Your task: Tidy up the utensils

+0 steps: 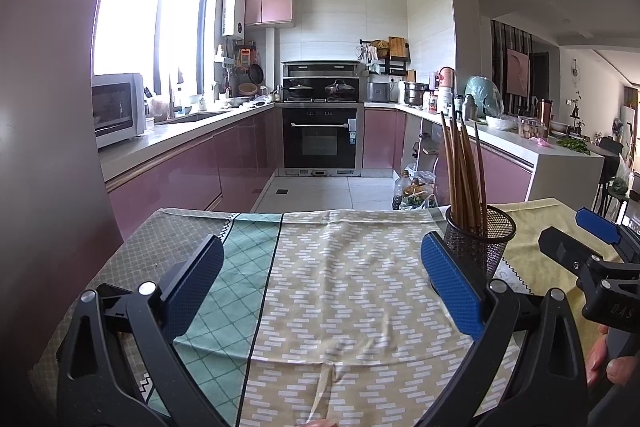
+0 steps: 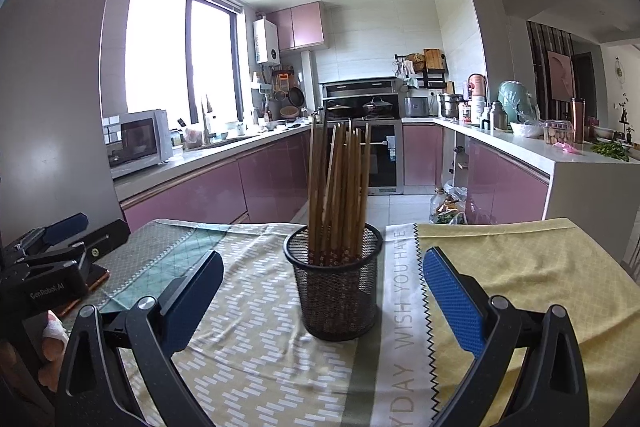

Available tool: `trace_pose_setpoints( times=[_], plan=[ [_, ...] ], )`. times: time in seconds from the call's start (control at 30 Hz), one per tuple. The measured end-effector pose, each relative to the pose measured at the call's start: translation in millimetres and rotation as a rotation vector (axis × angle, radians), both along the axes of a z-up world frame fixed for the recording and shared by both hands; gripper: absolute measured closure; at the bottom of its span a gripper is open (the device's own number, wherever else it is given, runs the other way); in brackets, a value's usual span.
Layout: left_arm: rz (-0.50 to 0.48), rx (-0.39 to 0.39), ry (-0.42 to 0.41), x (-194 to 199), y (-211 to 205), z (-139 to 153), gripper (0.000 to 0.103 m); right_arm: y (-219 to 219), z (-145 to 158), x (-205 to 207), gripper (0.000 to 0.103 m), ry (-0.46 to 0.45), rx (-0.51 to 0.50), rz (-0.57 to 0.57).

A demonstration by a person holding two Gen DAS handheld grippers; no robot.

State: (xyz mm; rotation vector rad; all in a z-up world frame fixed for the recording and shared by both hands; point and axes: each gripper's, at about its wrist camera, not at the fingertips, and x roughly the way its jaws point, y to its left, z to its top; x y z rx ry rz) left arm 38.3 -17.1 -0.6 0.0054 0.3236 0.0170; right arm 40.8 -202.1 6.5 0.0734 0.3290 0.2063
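Observation:
A black mesh cup (image 2: 335, 287) stands upright on the patterned tablecloth (image 2: 256, 327), holding several brown wooden chopsticks (image 2: 338, 187) upright. My right gripper (image 2: 322, 261) is open and empty, its blue-padded fingers on either side of the cup and nearer to me. In the left wrist view the cup (image 1: 478, 243) with its chopsticks (image 1: 464, 171) stands at the right, just behind my right finger. My left gripper (image 1: 322, 247) is open and empty over bare cloth (image 1: 340, 287). The right gripper (image 1: 580, 239) shows at the right edge there, and the left gripper (image 2: 76, 231) at the left edge of the right wrist view.
The table's far edge drops to a tiled kitchen floor (image 1: 320, 191). Pink cabinets (image 1: 180, 175), an oven (image 1: 322, 139) and a microwave (image 1: 116, 109) lie beyond. Bottles and bags (image 1: 414, 191) sit on the floor by the right counter (image 1: 560, 155).

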Motion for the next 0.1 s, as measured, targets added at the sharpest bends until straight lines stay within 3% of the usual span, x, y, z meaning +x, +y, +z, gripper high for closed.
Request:
trace_pose_setpoints(
  times=[0.1],
  plan=[
    [-0.003, -0.005, 0.029, 5.7, 3.2, -4.1, 0.006, -21.8, -7.5, 9.9, 0.006, 0.052, -0.025, -0.066]
  ],
)
